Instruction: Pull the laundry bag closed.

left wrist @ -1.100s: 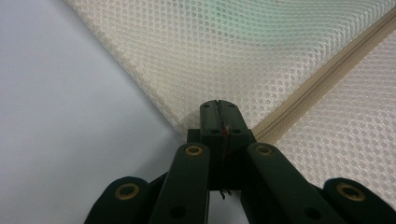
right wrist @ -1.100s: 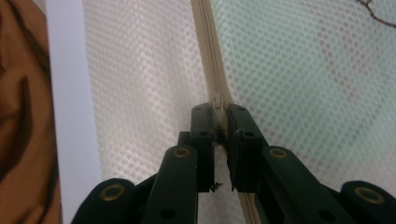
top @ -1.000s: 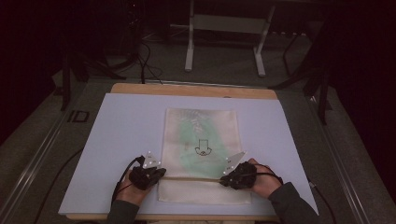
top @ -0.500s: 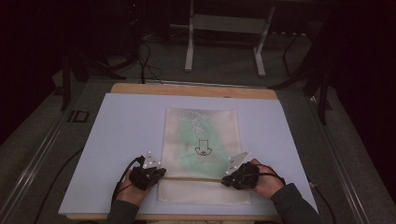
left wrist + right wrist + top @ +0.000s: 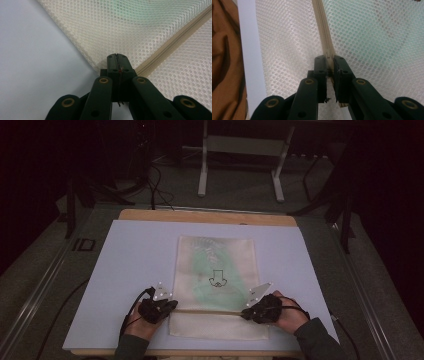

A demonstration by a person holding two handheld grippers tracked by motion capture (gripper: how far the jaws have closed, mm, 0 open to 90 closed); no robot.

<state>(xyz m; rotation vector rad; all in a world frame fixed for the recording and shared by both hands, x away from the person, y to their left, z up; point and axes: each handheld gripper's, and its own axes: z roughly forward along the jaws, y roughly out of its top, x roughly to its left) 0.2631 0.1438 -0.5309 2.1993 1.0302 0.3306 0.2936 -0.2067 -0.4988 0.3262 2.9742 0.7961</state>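
Item count: one mesh bag [image 5: 216, 285] with one zipper [image 5: 323, 32], one white table sheet [image 5: 130, 265], two grippers, left [image 5: 167, 304] and right [image 5: 248, 312].

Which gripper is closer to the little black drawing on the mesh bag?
The right gripper is nearer, just below-right of the small black drawing on the cream mesh zip bag. The left gripper sits farther off, at the bag's left edge.
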